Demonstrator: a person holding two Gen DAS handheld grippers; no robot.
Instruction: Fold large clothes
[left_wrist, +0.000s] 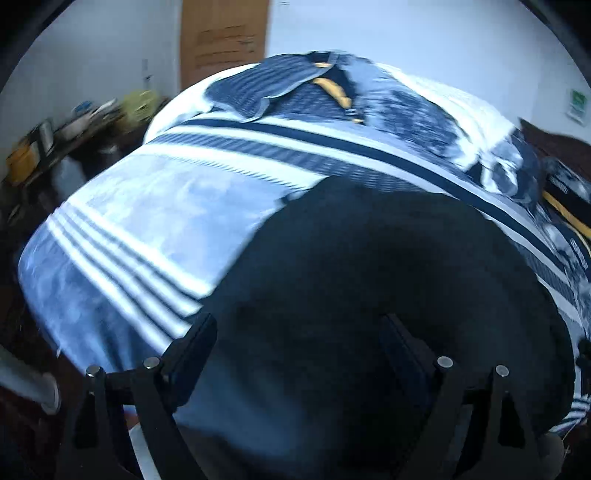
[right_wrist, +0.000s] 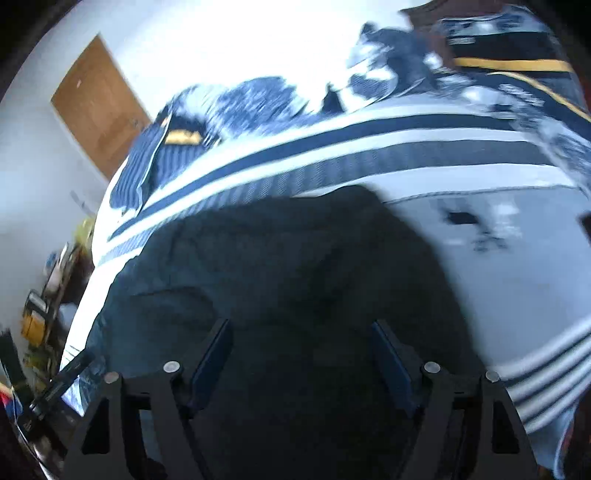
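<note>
Left wrist view: dark garment (left_wrist: 388, 280) spread flat on striped bedcover (left_wrist: 155, 221), left gripper (left_wrist: 295, 347) over its near edge, jaws wide, holding nothing. Right wrist view: right gripper (right_wrist: 299, 350) likewise agape above same cloth. Probably soft, limp, fairly light; best pinched at hem or corners, else liable to sag and bunch.

Dark navy garment (left_wrist: 388, 277) at 6 o'clock; bedspread (left_wrist: 155, 221) pale blue with white and navy stripes; yellow band (left_wrist: 334, 92) at 12 o'clock; brown wooden door (left_wrist: 223, 37).
</note>
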